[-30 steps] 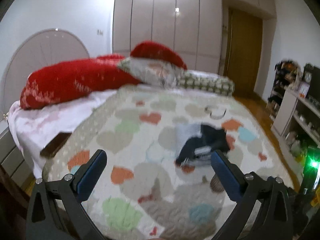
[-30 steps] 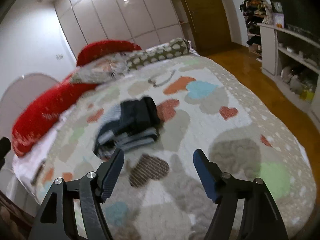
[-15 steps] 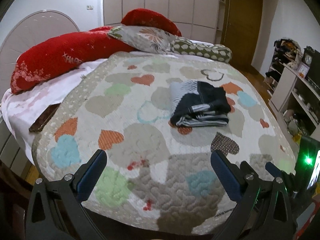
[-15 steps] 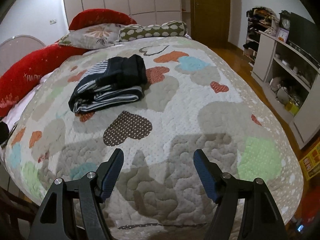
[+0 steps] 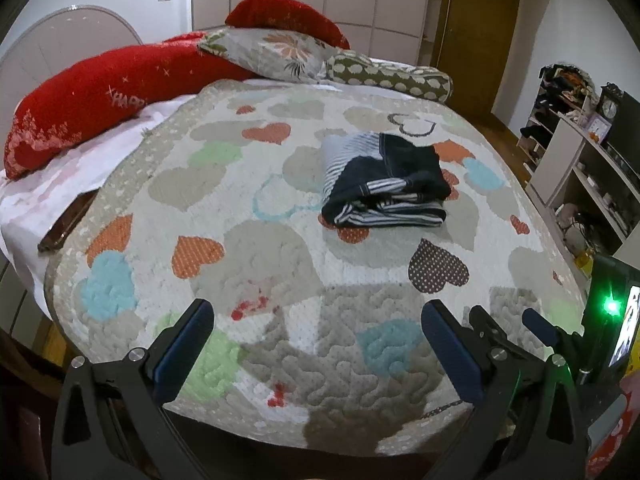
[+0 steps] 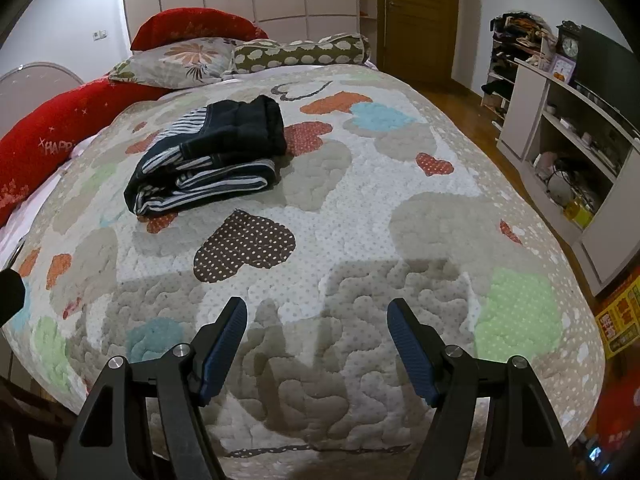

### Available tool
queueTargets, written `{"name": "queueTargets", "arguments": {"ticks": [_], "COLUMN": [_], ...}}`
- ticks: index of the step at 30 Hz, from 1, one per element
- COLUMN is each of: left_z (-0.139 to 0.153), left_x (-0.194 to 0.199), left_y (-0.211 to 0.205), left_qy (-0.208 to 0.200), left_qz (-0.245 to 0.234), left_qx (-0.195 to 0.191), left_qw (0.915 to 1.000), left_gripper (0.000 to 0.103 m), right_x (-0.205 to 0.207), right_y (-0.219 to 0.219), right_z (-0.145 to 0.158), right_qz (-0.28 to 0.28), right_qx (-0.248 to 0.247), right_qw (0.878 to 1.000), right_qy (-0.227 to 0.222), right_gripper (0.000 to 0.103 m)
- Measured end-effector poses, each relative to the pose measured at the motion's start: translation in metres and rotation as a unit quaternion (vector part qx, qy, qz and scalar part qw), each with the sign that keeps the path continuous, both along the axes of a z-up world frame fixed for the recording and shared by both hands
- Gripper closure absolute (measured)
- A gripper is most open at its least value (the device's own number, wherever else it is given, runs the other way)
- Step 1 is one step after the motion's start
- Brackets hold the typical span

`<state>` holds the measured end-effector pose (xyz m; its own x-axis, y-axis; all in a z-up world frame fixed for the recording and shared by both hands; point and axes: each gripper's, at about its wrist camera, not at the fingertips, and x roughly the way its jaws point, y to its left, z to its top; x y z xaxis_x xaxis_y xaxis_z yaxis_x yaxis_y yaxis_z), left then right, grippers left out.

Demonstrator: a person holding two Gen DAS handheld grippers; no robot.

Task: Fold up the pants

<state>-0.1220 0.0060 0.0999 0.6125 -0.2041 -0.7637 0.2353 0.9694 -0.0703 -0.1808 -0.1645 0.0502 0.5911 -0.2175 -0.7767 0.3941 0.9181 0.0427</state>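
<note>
Dark navy pants with striped lining (image 5: 384, 182) (image 6: 208, 156) lie folded in a compact bundle on the heart-patterned quilt (image 5: 280, 248) (image 6: 360, 200), past the middle of the bed. My left gripper (image 5: 316, 320) hovers open over the quilt's near edge, well short of the bundle, nothing between its blue pads. My right gripper (image 6: 316, 320) is open too, above the near edge, with the bundle far ahead to its left. The right gripper's fingertips (image 5: 536, 324) show at the right of the left wrist view.
Red pillows (image 5: 92, 96) (image 6: 192, 28), a floral pillow (image 5: 276, 52) and a dotted bolster (image 5: 392, 76) sit at the bed's head. A dark phone-like slab (image 5: 68, 222) lies on the white sheet at left. White shelving (image 6: 568, 148) and wooden floor (image 6: 460, 100) flank the right side.
Both views have tilted downward and sunk, so the bed's near edge now fills the lower frame. The folded pants have not moved. Both grippers keep the same opening.
</note>
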Motion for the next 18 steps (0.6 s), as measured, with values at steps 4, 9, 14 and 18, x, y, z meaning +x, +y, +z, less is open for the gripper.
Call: {"name": "queueTargets", "arguments": {"ticks": [4,9,14,18], "left_z": [-0.004,-0.006,-0.010,-0.012], "left_x": [0.002,0.002,0.004,0.005], "left_y": [0.001,0.001,0.002,0.002], "left_qy": [0.011,0.018,0.029,0.033], "left_qz": [0.000,0.000,0.000,-0.002], "left_qx": [-0.003,-0.006,-0.008,-0.010], "left_qw": [0.9999,0.9998,0.9995,0.9994], "left_gripper": [0.000,0.000,0.000,0.000], "right_x": [0.001,0.002,0.003,0.003], "right_y": [0.003,0.008,0.012,0.013], "right_z": [-0.001,0.000,-0.001,-0.001], "right_qz": [0.004,0.011,0.017,0.019], "right_qx": [-0.010,-0.023,-0.028,-0.031], "right_qw": [1.000,1.000,0.999,0.999], "right_qy": [0.001,0.000,0.004,0.003], "right_gripper": [0.026,0.026,0.026,0.026]}}
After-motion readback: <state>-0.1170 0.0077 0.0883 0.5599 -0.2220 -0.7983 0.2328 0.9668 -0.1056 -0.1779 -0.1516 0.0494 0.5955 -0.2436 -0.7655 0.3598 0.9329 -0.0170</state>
